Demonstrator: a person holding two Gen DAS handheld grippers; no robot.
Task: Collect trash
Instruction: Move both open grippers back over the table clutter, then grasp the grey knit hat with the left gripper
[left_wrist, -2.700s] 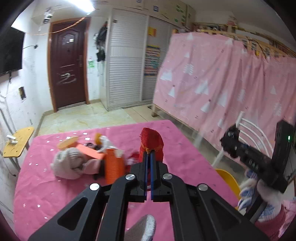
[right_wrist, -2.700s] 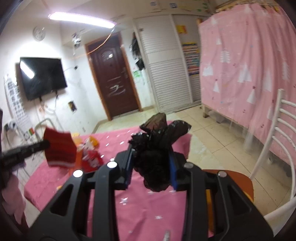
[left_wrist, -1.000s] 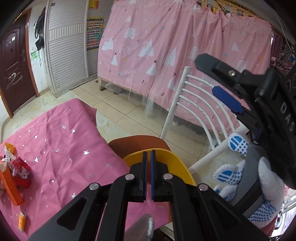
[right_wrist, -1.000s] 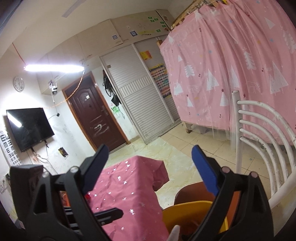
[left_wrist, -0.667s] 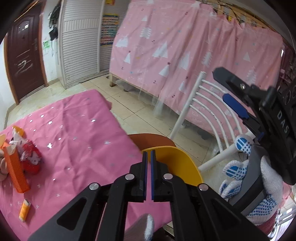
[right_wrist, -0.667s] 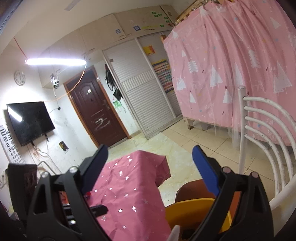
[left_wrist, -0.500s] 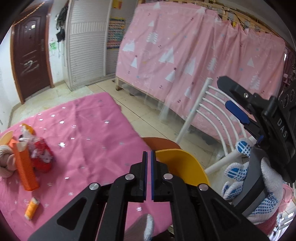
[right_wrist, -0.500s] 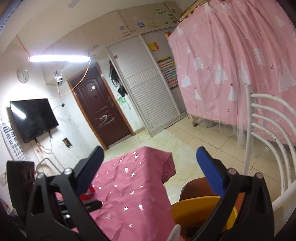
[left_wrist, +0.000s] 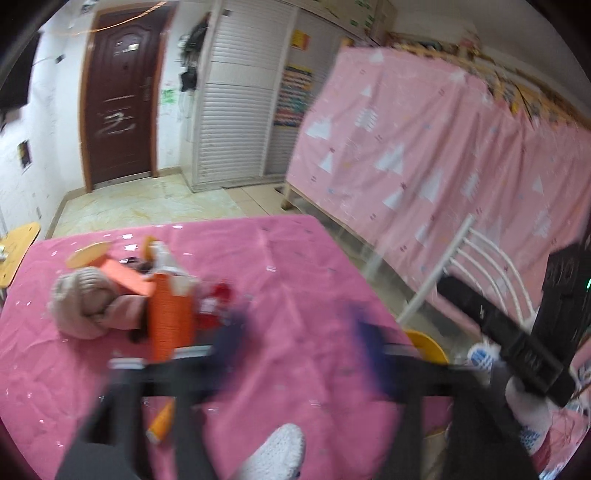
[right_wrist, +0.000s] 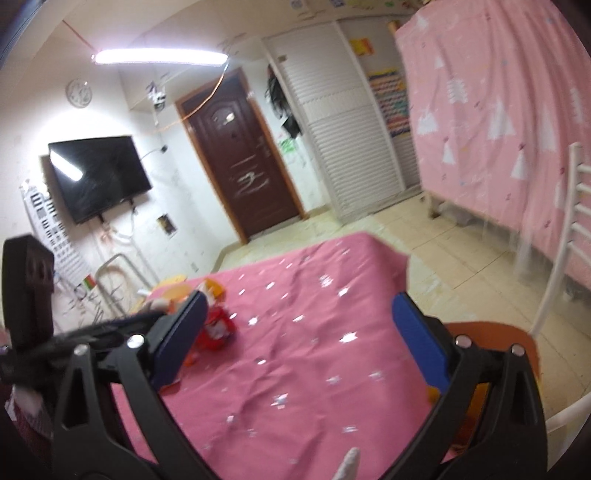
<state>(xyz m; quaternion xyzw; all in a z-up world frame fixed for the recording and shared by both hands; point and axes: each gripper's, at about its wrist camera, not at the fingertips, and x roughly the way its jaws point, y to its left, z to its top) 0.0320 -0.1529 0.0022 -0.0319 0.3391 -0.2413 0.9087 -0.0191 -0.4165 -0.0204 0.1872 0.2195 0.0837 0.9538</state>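
— Where is the trash?

— Bunched at the far left of the desk (left_wrist: 295, 280), on the pink starred cloth. An orange carton (left_wrist: 170, 317) stands upright there, long axis vertical, with a red wrapper (left_wrist: 216, 306) just beside it to the right. A small orange tube (left_wrist: 161, 424) lies apart, nearer the camera, slanting up to the right.

— Any container?

— A yellow bin (left_wrist: 428, 343) shows at the desk's right edge, by the white chair (left_wrist: 476, 258). Only its rim is visible; I cannot tell what is inside.

— And the tongs?

— The left tongs (left_wrist: 299, 332) are smeared by motion blur, but the two blue pads seem spread wide with nothing between them. The right tongs (right_wrist: 299, 332) are sharp: spread wide, empty, above bare cloth.

— What does one view add?

— The left view alone shows a beige knitted hat (left_wrist: 85, 299) touching the carton's left side, plus the tube. The right view shows the wrapper (right_wrist: 218, 325) beside its left pad, a wall television (right_wrist: 98, 177), and the chair's brown seat (right_wrist: 491, 336).
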